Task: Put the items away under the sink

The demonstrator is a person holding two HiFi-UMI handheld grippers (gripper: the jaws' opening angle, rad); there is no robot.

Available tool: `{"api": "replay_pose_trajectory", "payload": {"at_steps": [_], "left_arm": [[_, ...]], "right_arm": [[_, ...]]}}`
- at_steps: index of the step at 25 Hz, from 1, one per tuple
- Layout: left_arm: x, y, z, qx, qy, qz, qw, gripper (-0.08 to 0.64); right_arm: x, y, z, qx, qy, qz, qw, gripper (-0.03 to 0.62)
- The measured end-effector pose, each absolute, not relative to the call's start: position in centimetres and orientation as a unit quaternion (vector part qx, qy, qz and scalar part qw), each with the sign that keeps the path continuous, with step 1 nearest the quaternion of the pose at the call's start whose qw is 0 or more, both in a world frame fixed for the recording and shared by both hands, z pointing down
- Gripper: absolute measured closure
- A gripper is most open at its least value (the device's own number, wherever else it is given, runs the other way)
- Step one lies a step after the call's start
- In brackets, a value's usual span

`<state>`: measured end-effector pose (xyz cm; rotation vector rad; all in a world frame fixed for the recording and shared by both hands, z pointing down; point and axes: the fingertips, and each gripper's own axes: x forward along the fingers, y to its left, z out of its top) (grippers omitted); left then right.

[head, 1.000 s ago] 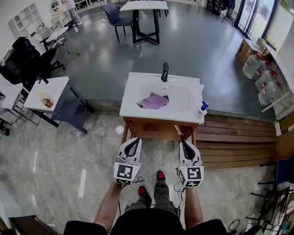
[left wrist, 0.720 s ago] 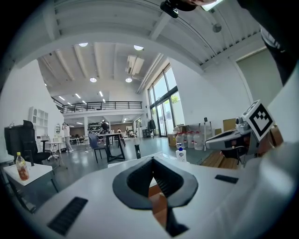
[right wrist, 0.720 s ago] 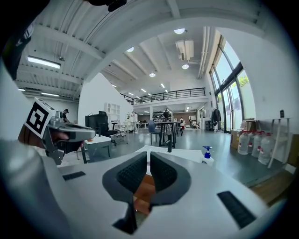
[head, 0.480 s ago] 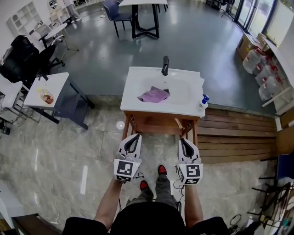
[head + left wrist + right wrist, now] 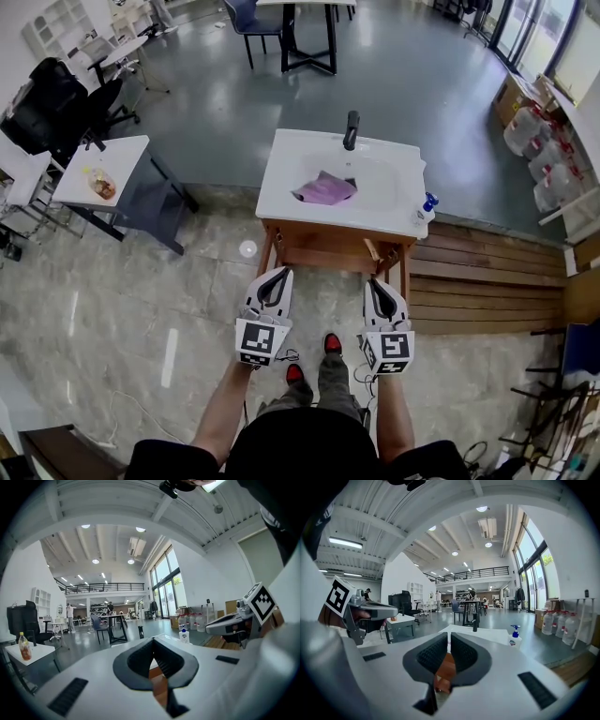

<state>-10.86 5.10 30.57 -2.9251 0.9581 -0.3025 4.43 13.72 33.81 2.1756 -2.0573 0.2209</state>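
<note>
Two tools side by side, facing a white ceramic sink on a wooden stand.
The left tool and right tool both have their jaws drawn together, empty. At 12 o'clock, a crumpled purple cloth lies in the basin near the black faucet. A blue-topped pump bottle stands on the rim at 1 o'clock.

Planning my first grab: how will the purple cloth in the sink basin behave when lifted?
The purple cloth lies crumpled in the sink basin, so it is probably floppy and would sag and drape when lifted. It looks thin, so likely light. Sitting in a basin, it may be damp; I cannot tell.
</note>
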Motion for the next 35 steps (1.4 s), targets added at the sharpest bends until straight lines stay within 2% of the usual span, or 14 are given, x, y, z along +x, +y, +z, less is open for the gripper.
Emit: {"api": "replay_pose_trajectory", "payload": {"at_steps": [11, 21, 35], "left_arm": [[-13.4, 3.0, 29.2, -0.944, 0.318, -0.086, 0.033, 0.554], [-12.0, -3.9, 29.6, -0.932, 0.351, -0.088, 0.040, 0.554], [-6.9, -16.8, 37.3, -0.886, 0.439, -0.140, -0.046, 0.554]], "right_arm": [[1.5, 10.3, 32.2, 0.706, -0.702, 0.065, 0.061, 0.548], [2.4, -0.2, 32.9, 0.663, -0.743, 0.062, 0.065, 0.548], [6.6, -16.0, 43.3, 0.545, -0.813, 0.131, 0.154, 0.547]]}}
